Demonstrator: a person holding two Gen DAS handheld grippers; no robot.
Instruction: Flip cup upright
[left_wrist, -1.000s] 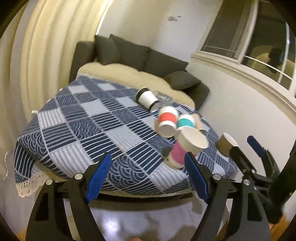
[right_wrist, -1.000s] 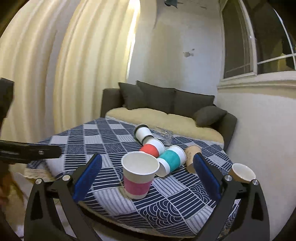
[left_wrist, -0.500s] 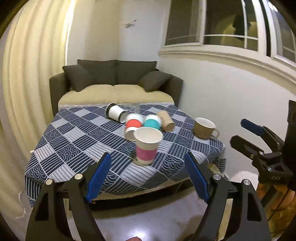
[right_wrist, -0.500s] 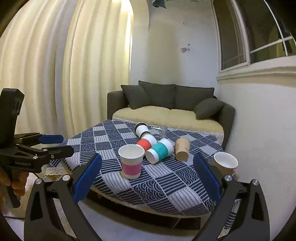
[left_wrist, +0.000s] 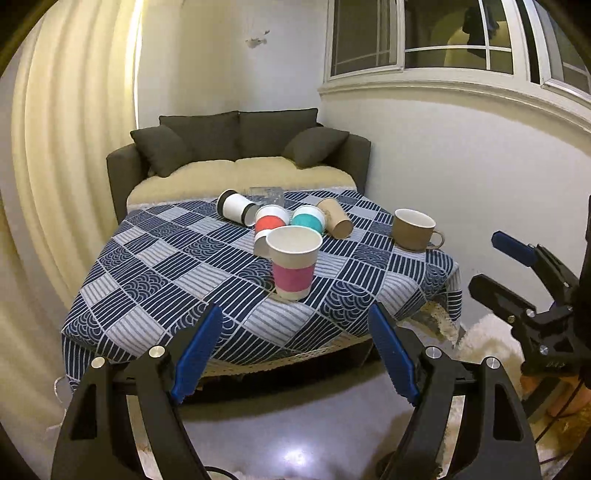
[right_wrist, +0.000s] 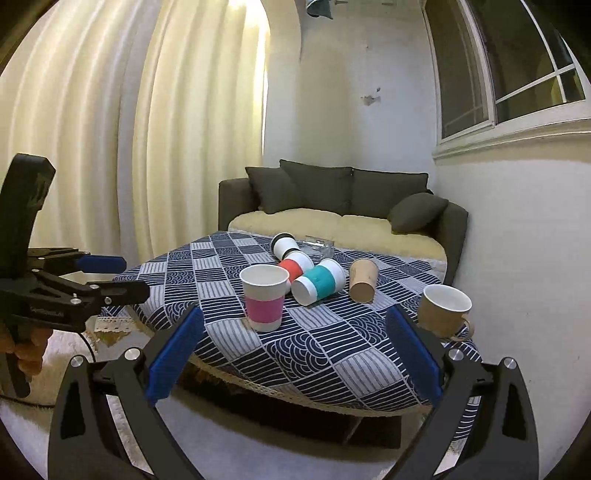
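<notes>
Standing upright on the table, open mouth up: pink cup, ahead of the left gripper and well apart from its blue fingers, roughly centred between them. Jaws spread wide, gripping nothing, held off the near table edge above bare floor. Behind the pink cup, lying on their sides in a tight cluster: red cup, teal cup, white cup, brown cup. Upright near the right edge, apart from the cluster: mug. Wide bare cloth to the left of the cups. At far right, off the table: right gripper, jaws parted, nothing between.

Seen from the right wrist, pink cup upright near the front-left of the table, ahead of the right gripper and closer to its left finger, not touching. Jaws wide apart, empty, short of the near edge. Mug close to the right edge, just above the right finger. Teal cup and red cup just behind the pink cup. Left gripper off the table's left side, jaws parted, empty. Beyond the far edge: sofa.
</notes>
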